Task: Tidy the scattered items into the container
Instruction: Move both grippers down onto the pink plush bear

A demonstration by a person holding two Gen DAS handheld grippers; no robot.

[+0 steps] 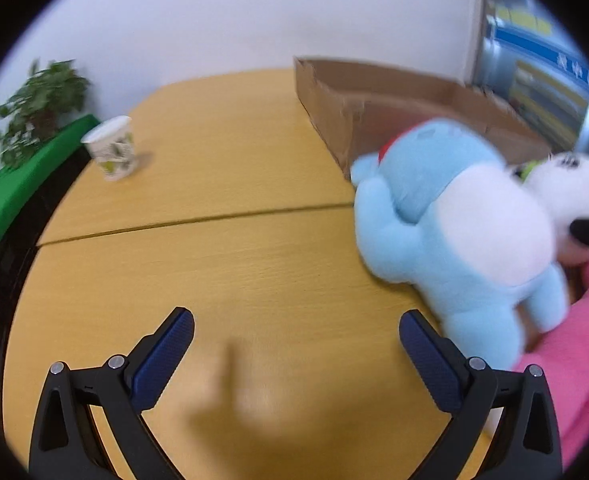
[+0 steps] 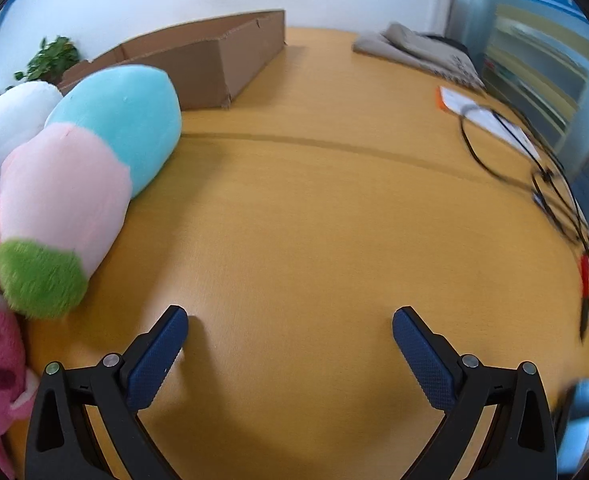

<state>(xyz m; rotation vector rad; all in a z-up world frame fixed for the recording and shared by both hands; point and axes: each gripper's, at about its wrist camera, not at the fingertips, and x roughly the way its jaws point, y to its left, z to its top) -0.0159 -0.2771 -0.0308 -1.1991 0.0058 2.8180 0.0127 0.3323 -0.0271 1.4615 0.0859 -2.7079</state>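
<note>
— On the tabletop, where are your toys?

— Bunched together. Your left wrist view shows the blue plush lying just in front of the cardboard box, touching the white plush, with the pink plush beside them. Your right wrist view shows a pastel plush leaning among the same heap, near the box's end.

— And your grippers?

— Your left gripper is spread wide with nothing between its fingers, over bare wood. Your right gripper is likewise released and empty.

— Anything else?

— A paper cup stands well apart on your left; cables lie at your right.
</note>
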